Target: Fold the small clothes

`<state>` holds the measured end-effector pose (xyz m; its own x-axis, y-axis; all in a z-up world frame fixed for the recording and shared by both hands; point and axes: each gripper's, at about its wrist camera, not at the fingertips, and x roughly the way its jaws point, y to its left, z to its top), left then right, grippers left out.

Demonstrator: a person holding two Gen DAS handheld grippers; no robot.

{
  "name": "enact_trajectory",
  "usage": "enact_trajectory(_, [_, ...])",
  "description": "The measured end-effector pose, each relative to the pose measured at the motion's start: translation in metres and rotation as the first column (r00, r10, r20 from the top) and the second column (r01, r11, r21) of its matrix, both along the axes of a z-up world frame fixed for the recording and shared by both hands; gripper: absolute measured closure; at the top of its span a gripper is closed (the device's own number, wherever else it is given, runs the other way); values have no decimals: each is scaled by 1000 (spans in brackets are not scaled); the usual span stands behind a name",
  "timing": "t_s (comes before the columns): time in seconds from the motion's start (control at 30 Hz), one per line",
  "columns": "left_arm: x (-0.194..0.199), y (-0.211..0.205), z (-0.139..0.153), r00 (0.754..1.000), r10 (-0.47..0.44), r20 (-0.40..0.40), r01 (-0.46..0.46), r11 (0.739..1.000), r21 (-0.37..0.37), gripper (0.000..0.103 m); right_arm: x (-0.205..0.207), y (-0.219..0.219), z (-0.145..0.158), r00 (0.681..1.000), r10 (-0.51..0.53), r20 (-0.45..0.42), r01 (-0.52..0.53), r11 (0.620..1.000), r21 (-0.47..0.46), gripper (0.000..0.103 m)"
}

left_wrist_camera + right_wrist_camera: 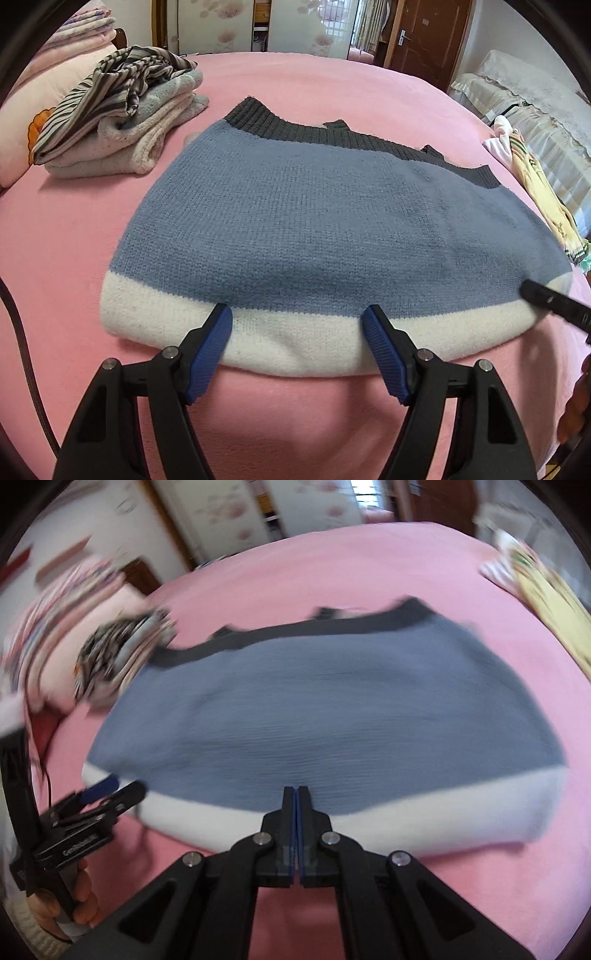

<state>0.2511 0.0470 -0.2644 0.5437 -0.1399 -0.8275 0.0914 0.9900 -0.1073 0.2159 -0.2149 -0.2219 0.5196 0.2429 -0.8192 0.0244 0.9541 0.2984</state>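
A small knitted sweater (314, 206), blue with a white band at its near edge and a dark grey ribbed band at its far edge, lies folded flat on the pink bed (55, 258). My left gripper (297, 308) stands open over the white band; its blue pads (216, 350) are wide apart and press nothing. In the blurred right wrist view the same sweater (332, 709) fills the middle. My right gripper (296, 788) is shut and empty, just above the white band near its middle. The left gripper (110, 790) shows at the sweater's near left corner.
A pile of folded clothes (122, 122) with a striped garment on top sits at the far left by a pillow. A yellow garment (543, 195) lies at the bed's right edge. A hand (81, 893) holds the left gripper's handle. Wardrobes and a door stand behind.
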Motion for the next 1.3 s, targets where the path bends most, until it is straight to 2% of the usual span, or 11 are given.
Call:
enact_trajectory(0.2, [0,9,3,1000,9,-14,-10,999,-50,31,-9,-38,2,996,-89,5,89,996,-26,103])
enact_trajectory(0.4, [-2,30,12,998,36,-46,-43,986,-163,31,-12,-35,4,997,-77,17,79,993,-90,103])
enact_trajectory(0.57, [-13,54,22,996,60,-72,-78,961,-266,31,-12,-33,4,997,-74,17,75,993,-95,103])
enact_trajectory(0.77, [-31,82,35,990,114,-79,-135,928,-347,31,-24,-18,22,998,-28,51,33,994,-99,100])
enact_trajectory(0.83, [-36,85,39,989,129,-70,-145,929,-340,31,-29,-10,28,998,-12,64,18,995,-96,101])
enact_trajectory(1.0, [-40,85,37,986,153,-72,-167,951,-260,31,-38,15,38,996,52,78,-45,995,-91,101])
enact_trajectory(1.17, [-39,88,23,979,163,-120,-194,922,-335,31,-46,40,43,990,111,90,-100,987,-124,101])
enact_trajectory(1.3, [-36,85,16,979,154,-133,-193,911,-365,31,-50,51,44,987,139,86,-128,984,-121,101])
